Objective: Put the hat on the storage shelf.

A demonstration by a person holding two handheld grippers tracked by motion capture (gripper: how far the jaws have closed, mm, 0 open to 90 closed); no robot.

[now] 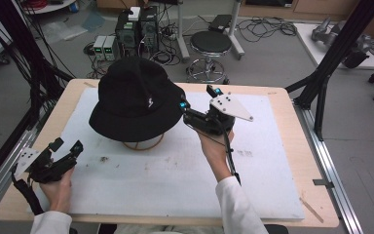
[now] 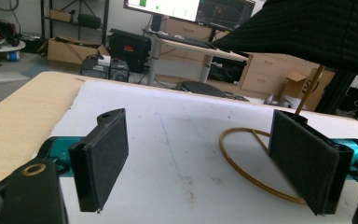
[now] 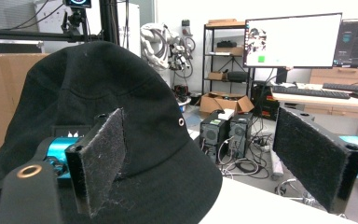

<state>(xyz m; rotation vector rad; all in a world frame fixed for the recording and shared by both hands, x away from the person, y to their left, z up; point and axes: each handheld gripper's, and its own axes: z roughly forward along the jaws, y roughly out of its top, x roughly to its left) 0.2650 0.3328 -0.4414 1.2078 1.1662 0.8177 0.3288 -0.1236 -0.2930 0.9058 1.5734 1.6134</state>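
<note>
My right gripper, jaws spread, hovers at the black hat's brim on its wire stand; pinching the brim squarely looks best, while my left gripper waits open.

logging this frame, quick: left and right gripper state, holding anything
Left gripper: open, holding nothing, low over the white mat.
Right gripper: open, holding nothing, at the brim of the black hat.

I see a black fabric bucket hat on a tan wire stand, over a white mat on my pale wooden desk.
</note>
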